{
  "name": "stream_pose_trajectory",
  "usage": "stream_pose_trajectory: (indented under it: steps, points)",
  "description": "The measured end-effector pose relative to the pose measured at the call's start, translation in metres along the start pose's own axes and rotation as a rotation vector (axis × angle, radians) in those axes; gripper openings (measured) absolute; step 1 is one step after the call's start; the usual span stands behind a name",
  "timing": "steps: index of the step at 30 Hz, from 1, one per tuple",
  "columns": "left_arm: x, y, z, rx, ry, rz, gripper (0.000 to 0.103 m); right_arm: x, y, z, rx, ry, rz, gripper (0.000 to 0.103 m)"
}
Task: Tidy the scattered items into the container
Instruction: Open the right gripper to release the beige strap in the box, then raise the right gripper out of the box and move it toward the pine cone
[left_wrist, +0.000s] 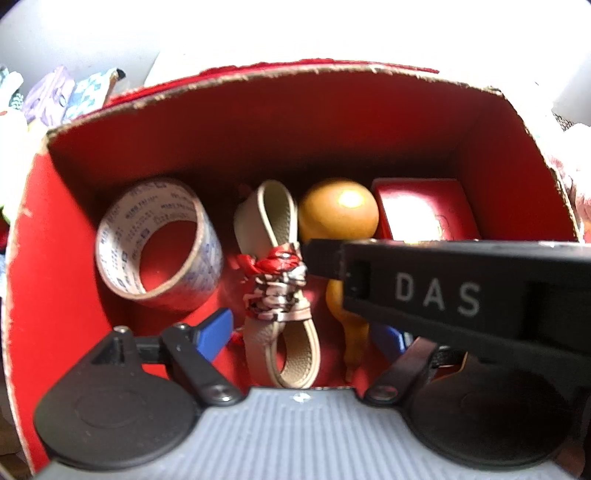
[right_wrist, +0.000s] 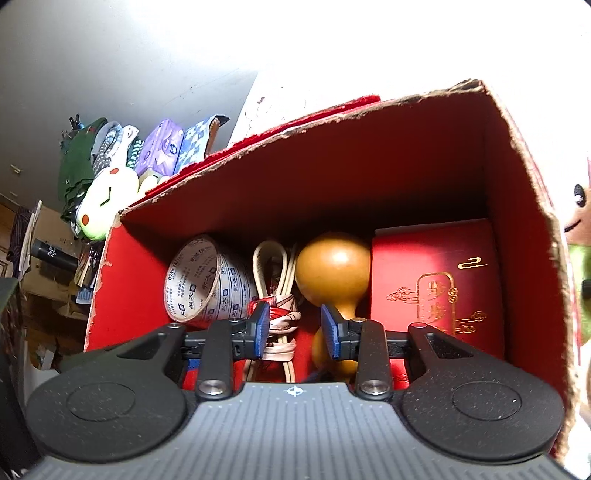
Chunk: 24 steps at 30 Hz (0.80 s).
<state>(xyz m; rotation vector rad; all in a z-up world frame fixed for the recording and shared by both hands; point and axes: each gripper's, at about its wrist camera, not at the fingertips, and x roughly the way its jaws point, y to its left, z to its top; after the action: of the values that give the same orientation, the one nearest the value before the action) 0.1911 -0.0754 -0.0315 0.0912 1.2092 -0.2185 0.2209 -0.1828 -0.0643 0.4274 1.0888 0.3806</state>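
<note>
Container: my red cardboard box (right_wrist: 517, 206) stood open-topped below both of my hand-held grippers, which both pointed down into it.
Contents, left to right: tape roll (right_wrist: 207, 284), leather strap (right_wrist: 275, 280) bound with red-and-white cord, gourd (right_wrist: 334, 273), red booklet (right_wrist: 436, 280). All four lay on the box floor.
Right hand-held gripper (right_wrist: 293, 332): I held its blue pads partly spread. The strap's cord binding lay in the gap, close by the left pad. The frames did not show the pads pressing on it, so I judged nothing pinched.
Left hand-held gripper (left_wrist: 310, 334): I held its jaws spread wide and empty. My right gripper's black body crossed this view from 3 o'clock and covered its right pad.
Key relation: the strap (left_wrist: 275, 280) lay dead ahead of both grippers, its long axis running 12 to 6 o'clock, in line with the fingers.
Neighbours: from the strap, the tape roll (left_wrist: 159, 240) lay at 9 o'clock and the gourd (left_wrist: 338, 214) at 3 o'clock, both just beside it.
Nearer hand: I judged the right, as its pads already straddled the strap.
Task state: I judged these items stowed. Plush toys and packets sat outside, beyond the box's far-left corner.
</note>
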Motion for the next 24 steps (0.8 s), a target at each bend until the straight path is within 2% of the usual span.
stream_pose_trajectory:
  steps: [24]
  points:
    - [-0.026,0.004,-0.005,0.008,-0.084,0.055,0.087,-0.035,0.008,-0.015,0.028,-0.103,-0.068,0.035]
